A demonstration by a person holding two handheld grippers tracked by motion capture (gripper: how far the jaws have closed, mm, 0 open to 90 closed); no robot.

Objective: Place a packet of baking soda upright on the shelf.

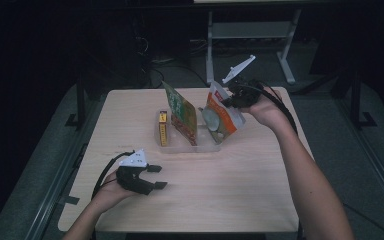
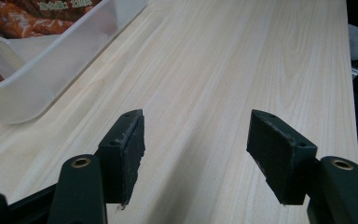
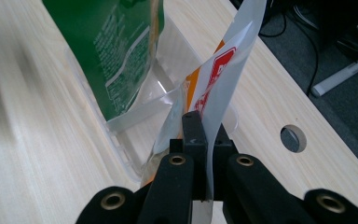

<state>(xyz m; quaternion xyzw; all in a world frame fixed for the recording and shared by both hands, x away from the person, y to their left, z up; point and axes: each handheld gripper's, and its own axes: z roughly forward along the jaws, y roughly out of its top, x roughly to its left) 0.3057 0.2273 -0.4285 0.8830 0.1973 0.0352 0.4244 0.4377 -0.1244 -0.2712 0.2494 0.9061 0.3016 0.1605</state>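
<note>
1. My right hand-held gripper [image 1: 231, 96] has its jaws pressed together on the top edge of the orange-and-white plastic snack pouch with the clear window [image 1: 223, 117]. In the right gripper view the thin film of the pouch [image 3: 216, 88] runs up between the two black jaws.

2. The pouch hangs tilted below and to the left of that hand-held gripper, over the right end of the shallow clear plastic tray [image 1: 200, 148] at the middle of the pale wooden surface [image 1: 220, 195]. Its long axis slants from the pinched top corner down toward the tray. I cannot tell whether its bottom touches the tray floor.

3. I judge the coming move turns on that slant: the pouch's lower end lies left of and nearer than my right hand, so it goes in or comes out along that line.

4. Just left of the pouch, a green snack bag [image 1: 182, 114] leans upright in the same tray. It is the closest thing in the way, and the gap between them looks narrow.

5. A small yellow box [image 1: 163, 129] stands on end at the tray's left end, well apart from the pouch.

6. My left hand-held gripper [image 1: 155, 176] rests at the near left of the surface with its jaws spread and nothing between them. It is the farther one from the pouch.
</note>
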